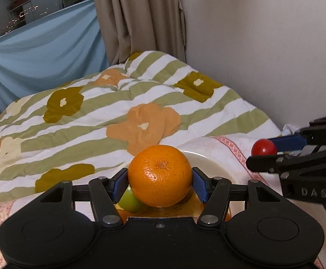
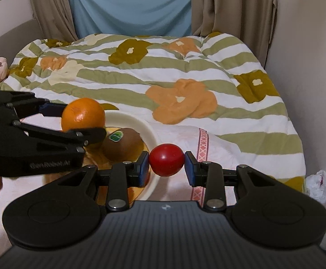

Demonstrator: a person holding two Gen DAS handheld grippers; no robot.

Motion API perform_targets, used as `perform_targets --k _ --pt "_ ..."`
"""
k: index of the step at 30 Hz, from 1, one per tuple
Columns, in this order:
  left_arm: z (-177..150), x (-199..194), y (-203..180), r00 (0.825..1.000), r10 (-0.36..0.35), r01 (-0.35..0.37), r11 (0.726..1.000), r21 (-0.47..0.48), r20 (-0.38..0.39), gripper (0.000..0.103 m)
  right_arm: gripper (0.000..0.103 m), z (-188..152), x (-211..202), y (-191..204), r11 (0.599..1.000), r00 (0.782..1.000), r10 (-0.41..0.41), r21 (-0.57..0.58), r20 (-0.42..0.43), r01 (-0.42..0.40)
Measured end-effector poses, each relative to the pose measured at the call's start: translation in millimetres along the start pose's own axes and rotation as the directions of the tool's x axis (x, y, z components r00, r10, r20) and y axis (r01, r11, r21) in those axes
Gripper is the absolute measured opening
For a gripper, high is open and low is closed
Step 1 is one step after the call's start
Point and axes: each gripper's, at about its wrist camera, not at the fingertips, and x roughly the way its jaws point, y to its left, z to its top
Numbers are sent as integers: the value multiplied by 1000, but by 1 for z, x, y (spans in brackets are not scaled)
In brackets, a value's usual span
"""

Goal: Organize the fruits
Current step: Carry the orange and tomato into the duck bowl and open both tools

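The left tool [image 1: 160, 182] is clamped on an orange [image 1: 160, 175], low in the middle of its own view, the blue pads [image 1: 199, 187] pressing either side. The right tool [image 2: 166, 165] grips a small red tomato [image 2: 166, 159] the same way, just right of a cream plate [image 2: 138, 121]. On that plate, left of centre in the right view, lies a kiwi [image 2: 122, 144] with a green sticker; a green fruit [image 1: 129, 201] shows under the orange in the left view. Plate and cloth sit on a soft bed [image 2: 163, 71]. My worry is that the round fruits could roll off the shallow plate onto the quilt if dropped from height, and the tools, close together, might knock each other.
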Motion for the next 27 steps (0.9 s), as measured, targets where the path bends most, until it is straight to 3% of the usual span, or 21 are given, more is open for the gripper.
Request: perform_targets --k 11,12,14,15,27 --pt "-8 14 -10 998 43 -42 999 13 -52 67 49 5 22 -5 998 998 56 -15 -19 -56" --pt "-8 12 -10 998 42 -42 999 16 -46 69 49 6 23 -5 998 998 59 -17 -21 -59" --pt "-7 9 -12 998 50 -49 998 25 -38 84 49 7 24 -4 998 997 66 -22 -27 -67" --pt "-6 7 -11 998 55 -54 998 23 -39 85 49 8 24 -4 997 997 70 -26 -30 -70" --pt "-19 -28 19 993 104 -110 988 -111 -62 86 49 15 36 14 980 986 158 -113 -60 -164"
